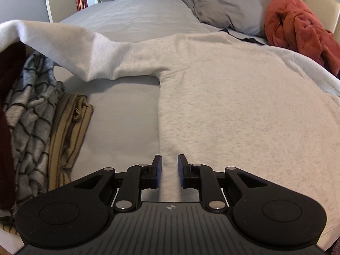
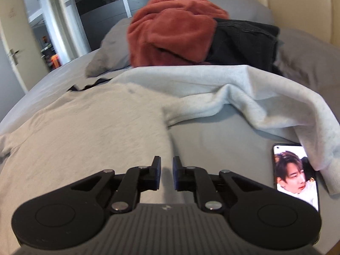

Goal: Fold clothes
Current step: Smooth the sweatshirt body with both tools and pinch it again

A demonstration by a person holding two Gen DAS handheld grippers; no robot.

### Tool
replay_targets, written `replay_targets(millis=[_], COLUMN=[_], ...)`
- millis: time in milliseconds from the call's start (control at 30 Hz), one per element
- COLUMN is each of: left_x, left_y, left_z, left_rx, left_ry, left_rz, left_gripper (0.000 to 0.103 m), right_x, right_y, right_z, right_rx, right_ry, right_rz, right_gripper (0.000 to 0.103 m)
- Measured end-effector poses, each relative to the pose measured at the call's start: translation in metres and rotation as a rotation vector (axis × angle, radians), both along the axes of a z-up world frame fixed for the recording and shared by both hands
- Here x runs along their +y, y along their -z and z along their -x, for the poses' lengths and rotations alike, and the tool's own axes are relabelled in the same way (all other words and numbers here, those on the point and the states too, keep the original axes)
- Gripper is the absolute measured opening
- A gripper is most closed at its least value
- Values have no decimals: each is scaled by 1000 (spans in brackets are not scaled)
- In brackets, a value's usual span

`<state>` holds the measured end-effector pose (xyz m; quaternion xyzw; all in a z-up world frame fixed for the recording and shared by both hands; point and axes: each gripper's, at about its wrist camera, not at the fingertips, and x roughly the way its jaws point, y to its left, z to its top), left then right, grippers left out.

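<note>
A pale grey-white sweatshirt lies flat on the bed, neck pointing away from me. Its left sleeve stretches out over a heap of clothes. In the right wrist view the same sweatshirt fills the left half, and its other sleeve lies rumpled to the right. My left gripper is narrowly closed on the sweatshirt's near left edge, with fabric filling the gap between the pads. My right gripper stands just as narrow at the near right edge, and the fabric runs into its gap.
A checked grey garment and a tan striped one are piled on the left. A rust fleece and a dark garment sit near the pillows. A lit phone lies on the grey sheet, partly under the cuff.
</note>
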<state>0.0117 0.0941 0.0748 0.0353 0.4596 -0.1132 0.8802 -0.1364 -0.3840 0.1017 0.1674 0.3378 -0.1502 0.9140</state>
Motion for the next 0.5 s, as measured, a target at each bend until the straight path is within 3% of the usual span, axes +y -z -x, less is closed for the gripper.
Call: replay_targets(millis=[100,233,267,300,367,500], left_x=[-2,-5,-5,-6,-7,-8], left_y=[5,10,10,10,11,13], left_z=[-4,-7,-7,-7,-7,-8], left_rx=[14,24,24,24,26,27], left_ry=[0,1,2,2,3,7], left_rz=[-5,-19,-22,-24,-30,-42], left_gripper=[15,15,15,15,15,16], right_x=[-15,-8,-2,4,10,5], right_y=[8,18,18,19,20,27], right_z=[-3,-8,-9,-11,-12,-14], right_rx=[28,31,34,41,50,53], right_ry=[42,-27,-47,-67,-87,-70], right_rz=[-19,-77,-65,-47,-25,-104], right_gripper=[14,19,25,38,40,38])
